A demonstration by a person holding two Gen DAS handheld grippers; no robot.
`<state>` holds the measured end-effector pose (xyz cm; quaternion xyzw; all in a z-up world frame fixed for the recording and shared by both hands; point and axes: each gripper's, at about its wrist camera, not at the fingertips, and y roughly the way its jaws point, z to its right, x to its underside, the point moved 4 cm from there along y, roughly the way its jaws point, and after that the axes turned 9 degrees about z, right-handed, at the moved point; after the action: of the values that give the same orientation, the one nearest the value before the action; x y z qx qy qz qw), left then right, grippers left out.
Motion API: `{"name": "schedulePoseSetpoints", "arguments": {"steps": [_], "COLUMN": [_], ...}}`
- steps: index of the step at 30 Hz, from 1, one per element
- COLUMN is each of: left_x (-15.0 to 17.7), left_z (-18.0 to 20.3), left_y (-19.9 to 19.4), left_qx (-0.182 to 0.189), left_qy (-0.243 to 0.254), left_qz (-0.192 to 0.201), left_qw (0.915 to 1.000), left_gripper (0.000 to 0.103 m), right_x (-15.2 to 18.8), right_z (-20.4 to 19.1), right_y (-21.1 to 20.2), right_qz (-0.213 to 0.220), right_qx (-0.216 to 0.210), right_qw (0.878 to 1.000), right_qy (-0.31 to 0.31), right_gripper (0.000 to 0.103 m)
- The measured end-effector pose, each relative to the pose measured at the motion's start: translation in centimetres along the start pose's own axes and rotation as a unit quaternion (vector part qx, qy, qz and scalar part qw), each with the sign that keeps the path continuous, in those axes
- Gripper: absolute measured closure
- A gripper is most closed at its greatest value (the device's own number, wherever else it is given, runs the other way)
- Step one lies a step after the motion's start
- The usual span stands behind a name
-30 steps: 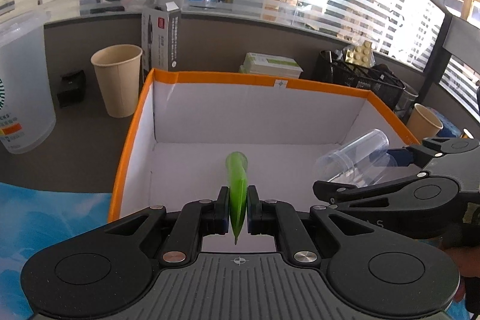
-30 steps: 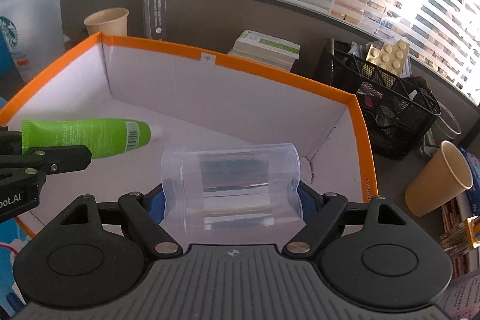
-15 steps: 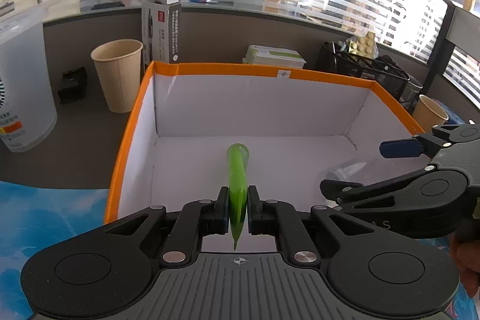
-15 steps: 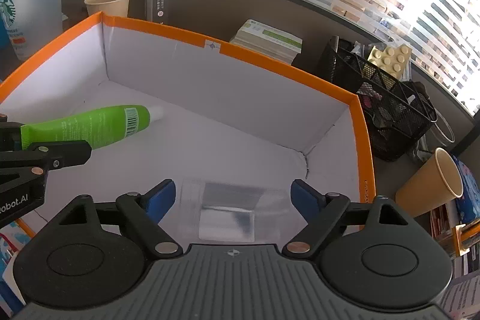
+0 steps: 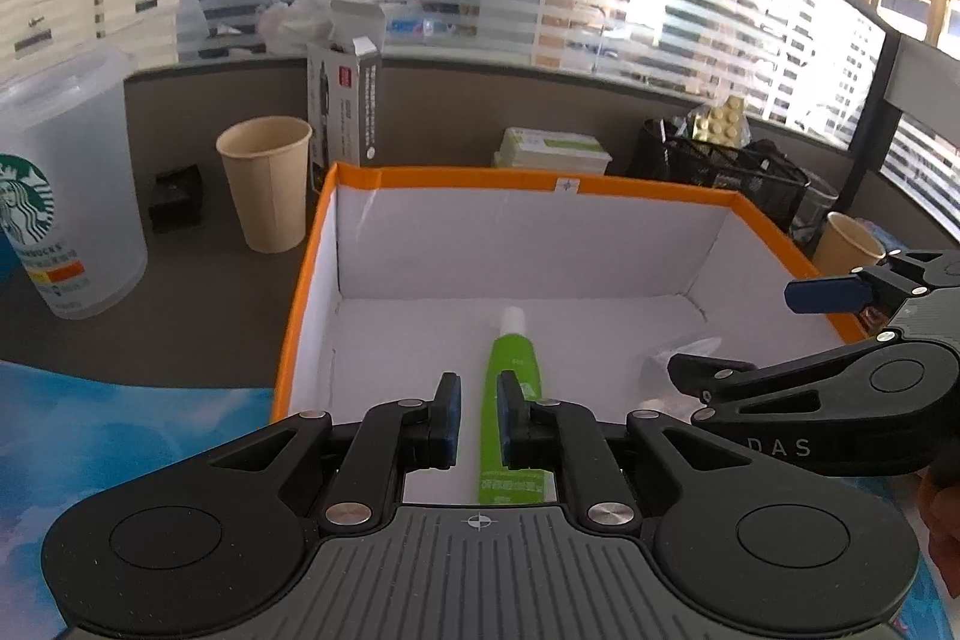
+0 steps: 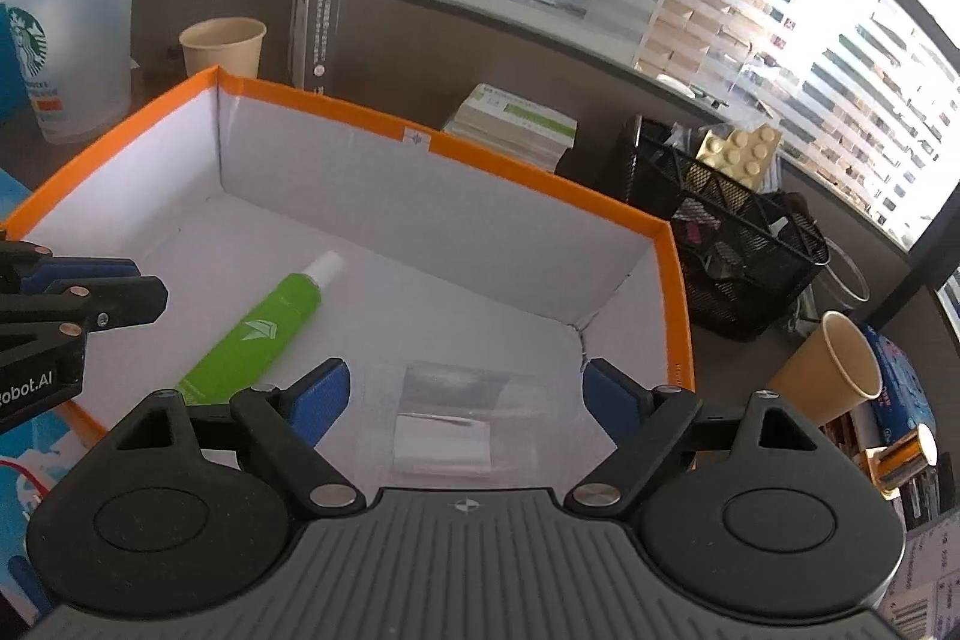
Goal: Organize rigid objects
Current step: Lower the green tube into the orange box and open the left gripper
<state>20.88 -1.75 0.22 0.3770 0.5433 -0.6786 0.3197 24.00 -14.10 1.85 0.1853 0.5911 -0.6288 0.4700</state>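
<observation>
Green and soft-looking, the tube (image 5: 510, 370) is lying flat on the white floor of the orange box (image 5: 540, 181), with its white cap pointing at the box's far wall. A clear plastic cup (image 6: 444, 424) is lying on its side on the same floor, near the box's right wall.

The left gripper (image 5: 478, 418) is hanging over the box's near edge. Its jaws are sitting almost closed, with only a thin gap, and they are holding nothing. The right gripper (image 6: 465, 376) is hanging over the cup with its jaws spread wide, and nothing is touching its blue pads (image 6: 318, 394).

I am guessing the tube is light and a bit squishy, so a hard pinch on the middle could dent it. The flat crimped end or the stiff part by the cap is looking like the safer place to hold. The cup is looking light, thin and slippery. It could crack or pop out of a tight grip, so a gentle hold across its round sides seems best.

The right wrist view is showing the whole tube lying clear of the left gripper, which the left wrist view is hiding behind its own pads. The left wrist view is showing the cup only as a faint shine, maybe its rim, by the box's right wall.
</observation>
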Motion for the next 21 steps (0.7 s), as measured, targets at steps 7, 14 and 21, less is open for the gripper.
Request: {"name": "schedulePoseSetpoints", "arguments": {"steps": [7,14,21], "left_x": [-1.0,-1.6,-1.4], "left_z": [0.5,0.7,0.8], "left_y": [-2.7,-5.9,-8.8], "left_qx": [0.001,-0.004,-0.017], "left_qy": [0.003,0.006,0.008], "left_qz": [0.024,0.047,0.069], "left_qw": [0.9997,0.9989,0.9974], "left_gripper": [0.088,0.076,0.052], "right_x": [-0.5,-1.4,-1.1], "right_z": [-0.4,-1.0,-2.0], "right_y": [-2.5,-5.9,-9.2], "right_qz": [0.021,0.054,0.079], "right_qx": [0.003,0.006,0.013], "right_qw": [1.0,0.998,0.997], "right_qy": [-0.006,-0.01,-0.018], "right_gripper": [0.018,0.016,0.015]}}
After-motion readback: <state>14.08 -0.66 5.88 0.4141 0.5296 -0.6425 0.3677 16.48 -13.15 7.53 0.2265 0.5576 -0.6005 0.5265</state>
